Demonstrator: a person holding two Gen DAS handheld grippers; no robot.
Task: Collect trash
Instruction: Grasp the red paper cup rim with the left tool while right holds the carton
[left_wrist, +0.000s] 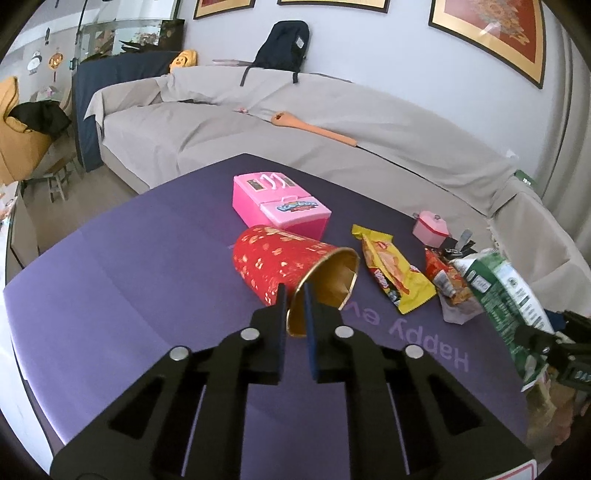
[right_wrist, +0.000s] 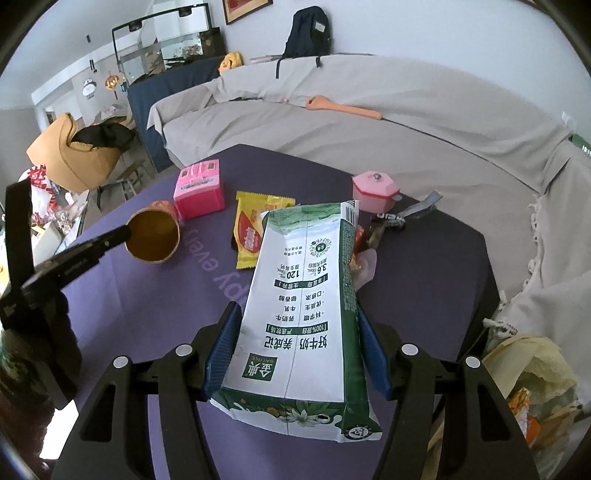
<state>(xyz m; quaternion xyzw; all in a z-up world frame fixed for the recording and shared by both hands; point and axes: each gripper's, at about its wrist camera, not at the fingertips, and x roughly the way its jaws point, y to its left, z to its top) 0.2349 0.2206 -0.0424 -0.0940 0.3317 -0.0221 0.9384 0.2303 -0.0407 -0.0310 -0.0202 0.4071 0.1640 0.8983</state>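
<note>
Trash lies on the purple table in several pieces, and two of them are already in the tongs. The right tongs hold the green and white milk carton across its sides, lifted above the table, pads pressed flat on both walls. The left tongs are narrow and pinch the gold rim of the red paper cup, one finger inside the mouth and one outside; the cup lies on its side just beside the pink toy box.

To do this step well, I think the left tongs should keep the pinch firm, because a thin rim can slip or fold, and lift the cup slowly without pushing the toy box. The carton is best kept level, as I cannot tell whether it is empty.

The yellow snack wrapper and the red wrapper remain on the table, near the small pink pot. A yellowish bag at the right edge is probably the place for the trash.
</note>
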